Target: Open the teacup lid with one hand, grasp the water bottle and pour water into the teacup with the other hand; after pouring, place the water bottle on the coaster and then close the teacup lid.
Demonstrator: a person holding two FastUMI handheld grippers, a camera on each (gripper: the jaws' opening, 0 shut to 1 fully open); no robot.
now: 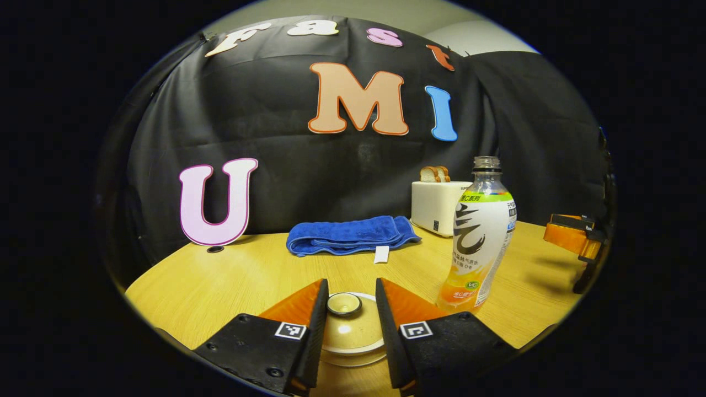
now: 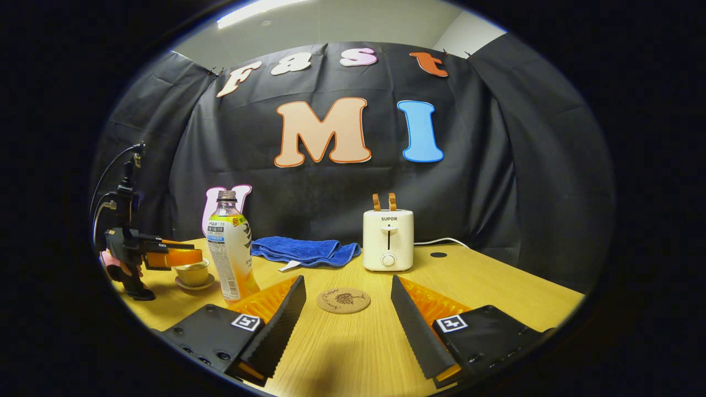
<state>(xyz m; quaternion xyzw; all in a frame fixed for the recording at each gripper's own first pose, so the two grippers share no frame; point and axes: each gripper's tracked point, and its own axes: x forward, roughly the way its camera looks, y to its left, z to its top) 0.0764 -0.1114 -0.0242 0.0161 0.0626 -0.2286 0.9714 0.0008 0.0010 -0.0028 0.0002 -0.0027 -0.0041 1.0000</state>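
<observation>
In the left gripper view, my left gripper (image 1: 349, 309) hangs low over the teacup (image 1: 353, 342), its fingers spread to either side of the knob on the teacup lid (image 1: 344, 304); a little gap shows on each side of the knob, so I am not pinching it. The lid sits on the cup. Right of the cup, just beside my right-hand finger, stands the water bottle (image 1: 484, 237), upright with no cap on its neck. Beyond the cup lies a folded blue towel (image 1: 350, 234), and right of the towel a white toaster (image 1: 438, 207) with bread in its slots. The table (image 1: 220, 281) is bare wood left of the cup out to its curved edge. My right gripper (image 1: 576, 240) shows far right of the bottle, near the table's edge.

In the right gripper view, my right gripper (image 2: 347, 309) is spread wide above the table, with the round coaster (image 2: 343, 300) lying flat between and beyond its fingers. The bottle stands left of the coaster, just behind my left-hand finger. Farther left, my left gripper sits over the teacup, though it is too small there to judge the grip. Open wood runs right of the coaster to the table's edge
</observation>
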